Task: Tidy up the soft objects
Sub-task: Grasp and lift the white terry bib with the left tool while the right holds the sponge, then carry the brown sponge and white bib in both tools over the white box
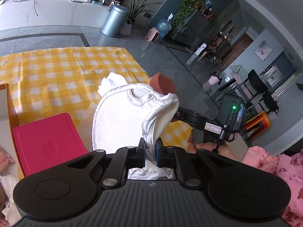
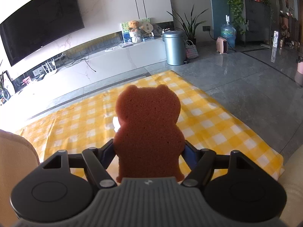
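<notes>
Grippers carry our sorting: left gripper (image 1: 151,147) pinches the white bath mitt (image 1: 121,117); right gripper (image 2: 149,151), wide, clamps the bear sponge (image 2: 149,124) for stowing.

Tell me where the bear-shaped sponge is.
The bear-shaped sponge is held upright in the right gripper, above the yellow checked cloth.

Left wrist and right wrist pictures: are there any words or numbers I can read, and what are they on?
"S" - on the black bar; the rest hides behind the white cloth.
White sticker on that bar: print too blurred to read.
Pink packet at the left edge: print too blurred to read.
Poster behind the teddy bear: too small to read.
</notes>
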`<state>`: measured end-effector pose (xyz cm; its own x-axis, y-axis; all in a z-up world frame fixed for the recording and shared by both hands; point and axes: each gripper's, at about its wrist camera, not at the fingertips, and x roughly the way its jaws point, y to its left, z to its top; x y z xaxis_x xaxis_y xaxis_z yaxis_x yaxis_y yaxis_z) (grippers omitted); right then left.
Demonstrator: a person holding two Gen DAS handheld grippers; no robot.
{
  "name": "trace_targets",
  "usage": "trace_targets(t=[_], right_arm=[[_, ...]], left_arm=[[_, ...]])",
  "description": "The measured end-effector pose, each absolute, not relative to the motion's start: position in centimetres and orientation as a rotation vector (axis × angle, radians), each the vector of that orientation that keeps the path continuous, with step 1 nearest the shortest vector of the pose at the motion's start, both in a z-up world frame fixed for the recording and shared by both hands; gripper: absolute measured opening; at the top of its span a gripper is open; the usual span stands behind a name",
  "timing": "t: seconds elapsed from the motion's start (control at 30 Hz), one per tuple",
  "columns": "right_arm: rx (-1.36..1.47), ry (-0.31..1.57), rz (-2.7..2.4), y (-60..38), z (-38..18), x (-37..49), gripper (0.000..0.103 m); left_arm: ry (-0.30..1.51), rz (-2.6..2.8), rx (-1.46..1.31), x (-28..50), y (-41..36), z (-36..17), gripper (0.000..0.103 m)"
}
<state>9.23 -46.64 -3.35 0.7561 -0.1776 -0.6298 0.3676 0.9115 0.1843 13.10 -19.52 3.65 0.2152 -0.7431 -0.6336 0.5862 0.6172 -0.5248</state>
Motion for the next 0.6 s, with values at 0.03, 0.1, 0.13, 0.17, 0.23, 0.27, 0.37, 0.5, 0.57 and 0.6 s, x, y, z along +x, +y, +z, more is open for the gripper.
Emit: trace_targets(t=[0.03, 0.1, 0.13, 0.17, 0.23, 0.27, 0.37, 0.5, 0.57, 0.6], right_arm=[[0.307, 0.640, -0.291, -46.3, -3.1, 9.2, 0.072], [0.309, 0.624, -0.264, -45.8, -2.6, 9.1, 0.072], [0.310, 0.611, -0.245, -45.3, -2.2, 9.0, 0.072], [0.313, 0.602, -0.228, -45.0, -1.9, 9.0, 0.072], [0.320, 0.581, -0.192, -44.4, -1.3, 8.9, 0.072], [0.320, 0.572, -0.180, -44.0, -1.1, 8.8, 0.072], [0.319, 0.543, -0.120, -42.6, -0.1, 8.7, 0.072], [0.309, 0.503, -0.002, -40.0, 1.4, 8.5, 0.072], [0.301, 0.484, 0.070, -38.2, 2.1, 8.4, 0.072], [0.296, 0.473, 0.112, -37.2, 2.5, 8.5, 0.072]], left_arm=[[0.969, -0.913, -0.203, 12.8, -18.8, 3.8, 0.011], [0.932, -0.891, -0.233, 12.2, -17.4, 4.0, 0.011], [0.916, -0.883, -0.260, 12.1, -16.3, 3.8, 0.011], [0.903, -0.873, -0.281, 12.0, -15.4, 3.8, 0.011], [0.878, -0.859, -0.323, 12.0, -13.8, 3.6, 0.011], [0.870, -0.852, -0.346, 12.1, -13.0, 3.4, 0.011], [0.846, -0.822, -0.417, 12.2, -10.4, 3.2, 0.011], [0.793, -0.757, -0.463, 11.8, -7.1, 3.1, 0.011], [0.763, -0.715, -0.467, 11.4, -5.4, 3.1, 0.011], [0.750, -0.690, -0.465, 11.1, -4.6, 3.0, 0.011]])
